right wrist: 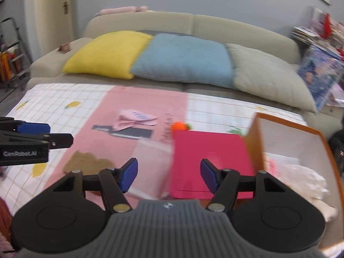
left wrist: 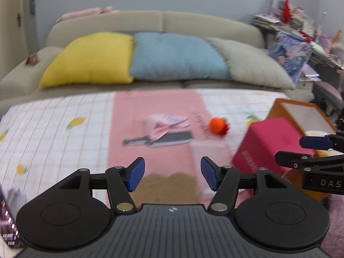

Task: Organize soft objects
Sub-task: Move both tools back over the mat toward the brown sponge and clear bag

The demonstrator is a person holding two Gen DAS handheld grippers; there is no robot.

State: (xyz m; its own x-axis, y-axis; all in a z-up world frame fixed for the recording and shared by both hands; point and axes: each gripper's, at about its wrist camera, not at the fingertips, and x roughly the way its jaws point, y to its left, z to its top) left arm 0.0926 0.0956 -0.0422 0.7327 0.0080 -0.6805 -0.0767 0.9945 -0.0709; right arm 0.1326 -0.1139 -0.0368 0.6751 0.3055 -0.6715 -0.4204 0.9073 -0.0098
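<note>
A crumpled pink cloth (left wrist: 165, 125) (right wrist: 133, 120) lies on the pink strip of the table cover. An orange plush ball with a red and green end (left wrist: 218, 125) (right wrist: 179, 126) lies to its right. An orange box (left wrist: 301, 116) (right wrist: 294, 137) with a pink flap (left wrist: 273, 144) (right wrist: 208, 163) stands at the right; a white soft toy (right wrist: 305, 178) lies inside it. My left gripper (left wrist: 172, 175) is open and empty, short of the cloth. My right gripper (right wrist: 168, 175) is open and empty over the pink flap.
A beige sofa (left wrist: 150, 21) behind the table carries yellow (left wrist: 90, 60), blue (left wrist: 176, 58) and grey (left wrist: 253, 64) cushions. A brown cork mat (left wrist: 169, 187) (right wrist: 88, 161) lies near the front. A cluttered shelf (left wrist: 301, 28) stands at the right.
</note>
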